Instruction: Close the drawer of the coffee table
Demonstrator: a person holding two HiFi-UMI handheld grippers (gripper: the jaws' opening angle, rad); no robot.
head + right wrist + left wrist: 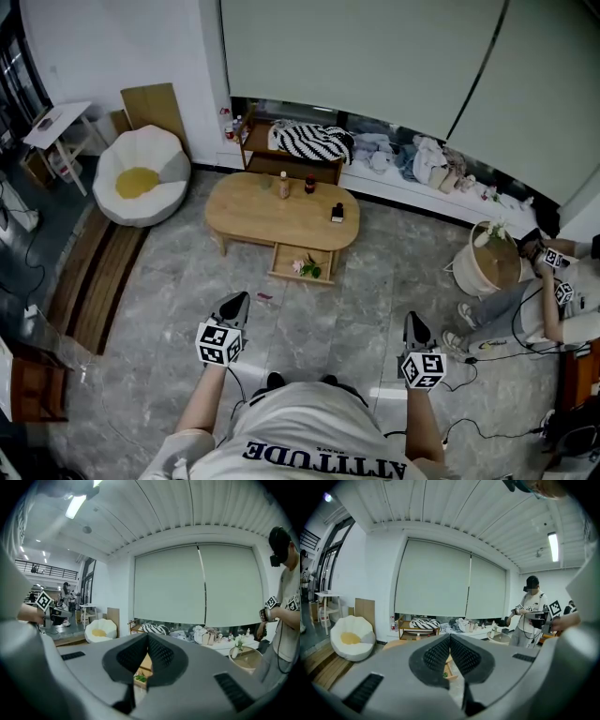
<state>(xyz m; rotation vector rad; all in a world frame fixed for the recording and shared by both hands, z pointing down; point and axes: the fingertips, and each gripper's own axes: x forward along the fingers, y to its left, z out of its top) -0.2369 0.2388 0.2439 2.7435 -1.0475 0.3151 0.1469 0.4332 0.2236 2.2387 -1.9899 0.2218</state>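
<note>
Ahead of me, a white egg-shaped beanbag (141,175) with a yellow centre sat on the floor by the wall, and wooden boards (152,111) leaned behind it. A small white table (56,122) stood further left. A black-and-white striped cloth (314,141) lay on a low wooden shelf (281,167) under the drawn blinds (375,56), beside a heap of clothes (427,159). On my right, a person (525,309) was near a round white basket (469,272) topped with flowers.
</note>
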